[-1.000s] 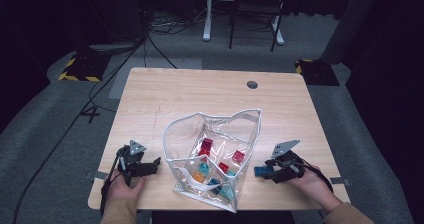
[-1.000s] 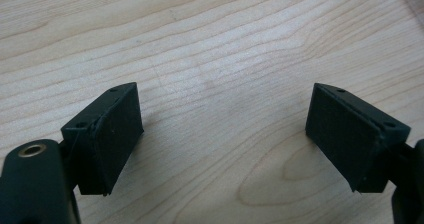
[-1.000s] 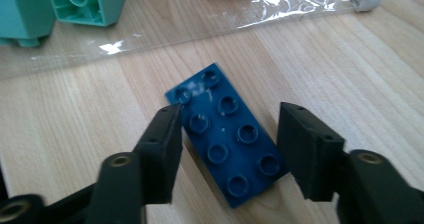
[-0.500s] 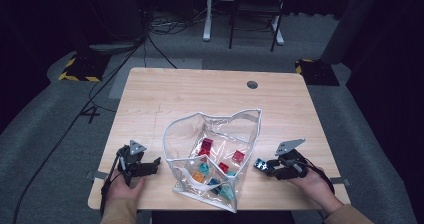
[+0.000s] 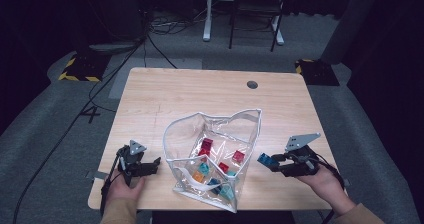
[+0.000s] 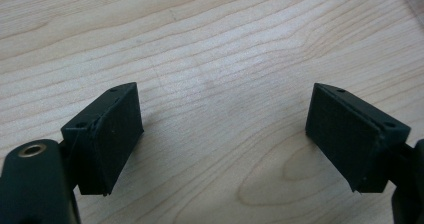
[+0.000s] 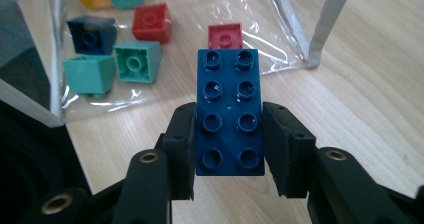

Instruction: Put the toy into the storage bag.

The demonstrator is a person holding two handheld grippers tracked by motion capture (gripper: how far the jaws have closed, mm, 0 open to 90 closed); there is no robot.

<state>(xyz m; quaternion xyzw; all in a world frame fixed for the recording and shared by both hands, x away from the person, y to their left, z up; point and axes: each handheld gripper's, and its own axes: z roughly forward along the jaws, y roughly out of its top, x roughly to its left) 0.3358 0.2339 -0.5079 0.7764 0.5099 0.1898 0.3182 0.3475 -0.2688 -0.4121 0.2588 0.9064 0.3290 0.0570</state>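
A second ago the right gripper [image 5: 274, 162] sat low at the table's near right edge; now it is raised off the wood, carrying a dark blue brick [image 5: 264, 159] toward the clear plastic bag [image 5: 250, 129]. Its jaws have just been closing, and in the right gripper view the two black pads press on the long sides of the dark blue brick [image 7: 230, 111], an eight-stud piece held studs up with its far half sticking out past the fingertips. The grip is narrow, set by the brick's width.

The bag stands open at the middle of the near half of the wooden table [image 5: 190, 94], just left of the held brick and apart from it. Inside it lie loose bricks: two red ones [image 5: 206, 145], teal ones [image 5: 203, 168], an orange one [image 5: 194, 174] and a dark blue one.

The left gripper [image 5: 150, 165] has kept its place at the table's near left, just beside the bag's left wall. In the left gripper view its jaws stand wide apart over bare wood, with nothing between the pads [image 6: 107, 134].
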